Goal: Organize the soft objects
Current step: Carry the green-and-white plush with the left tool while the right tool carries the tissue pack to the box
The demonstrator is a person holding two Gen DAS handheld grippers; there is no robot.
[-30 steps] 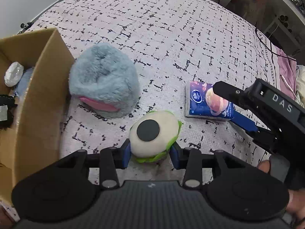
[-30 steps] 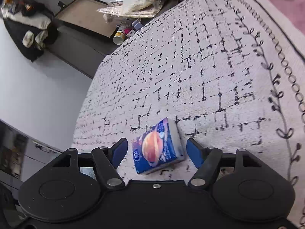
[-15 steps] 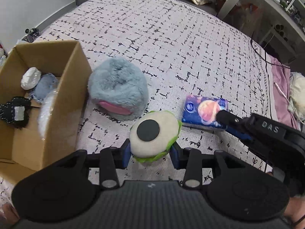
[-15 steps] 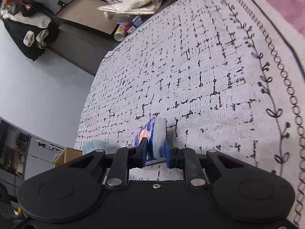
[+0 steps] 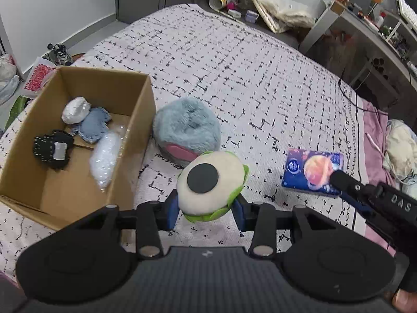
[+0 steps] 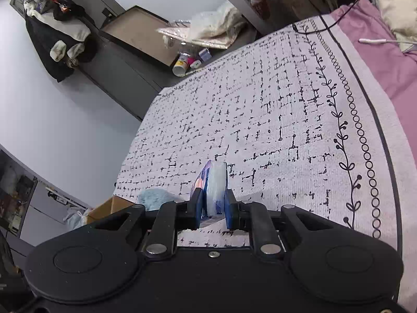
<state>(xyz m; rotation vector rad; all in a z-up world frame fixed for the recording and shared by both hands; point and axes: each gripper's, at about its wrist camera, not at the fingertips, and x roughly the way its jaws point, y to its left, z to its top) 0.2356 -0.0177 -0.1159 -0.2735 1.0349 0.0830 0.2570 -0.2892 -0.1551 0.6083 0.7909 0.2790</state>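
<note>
My left gripper is shut on a round white-and-green plush eyeball, held above the bedspread. To its left stands an open cardboard box holding several small soft items. A fluffy blue-grey plush sits just right of the box. In the left wrist view the right gripper grips a blue tissue pack lifted off the bed. The right wrist view shows my right gripper shut on that tissue pack, turned on edge between the blue pads.
The patterned white bedspread stretches away behind the objects. A pink sheet lies along its right side. Cluttered shelves and a floor pile stand beyond the bed. A dark cabinet sits by the wall.
The right gripper closed on the tissue pack and raised it on edge. The left gripper rose with the eyeball plush, bringing the box's inside into view.
</note>
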